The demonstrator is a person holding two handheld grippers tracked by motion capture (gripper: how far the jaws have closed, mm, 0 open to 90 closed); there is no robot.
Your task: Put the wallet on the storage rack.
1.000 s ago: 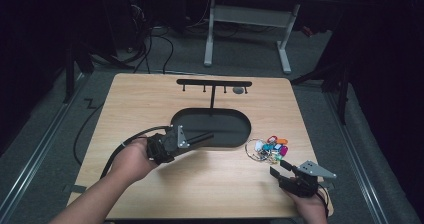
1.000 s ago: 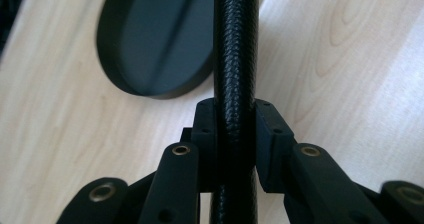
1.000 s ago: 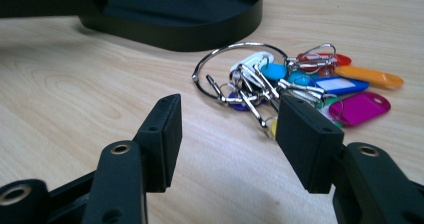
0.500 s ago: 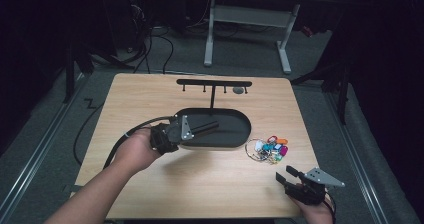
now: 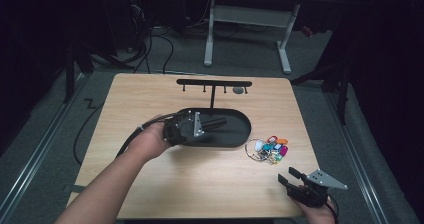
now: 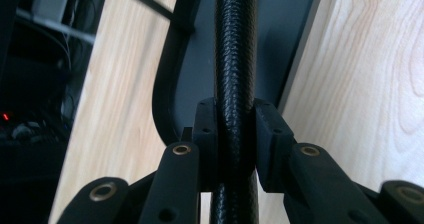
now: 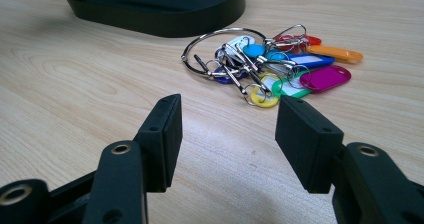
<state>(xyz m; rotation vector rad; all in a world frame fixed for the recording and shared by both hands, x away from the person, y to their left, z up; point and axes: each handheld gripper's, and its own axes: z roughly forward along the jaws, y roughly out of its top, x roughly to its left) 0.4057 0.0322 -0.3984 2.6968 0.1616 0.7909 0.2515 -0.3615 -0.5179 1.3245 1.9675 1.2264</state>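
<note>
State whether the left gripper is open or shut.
Shut: in the left gripper view, the left gripper has both pads pressed against a black textured rod above the black oval tray.

Each hand-held gripper is matte black: the left hand-held gripper [image 5: 212,124] and the right hand-held gripper [image 5: 290,177] carry a grey three-cornered plate, brass-ringed screw holes, blocky pads [image 7: 306,139] and a black cable.

My left gripper [image 6: 235,149] is matte black, like the braided-textured black post [image 6: 235,59] and oval black tray [image 5: 235,134]; the tabletop [image 5: 200,184] is pale woodgrain; tags [image 7: 300,64] show orange, blue, magenta, yellow.
</note>
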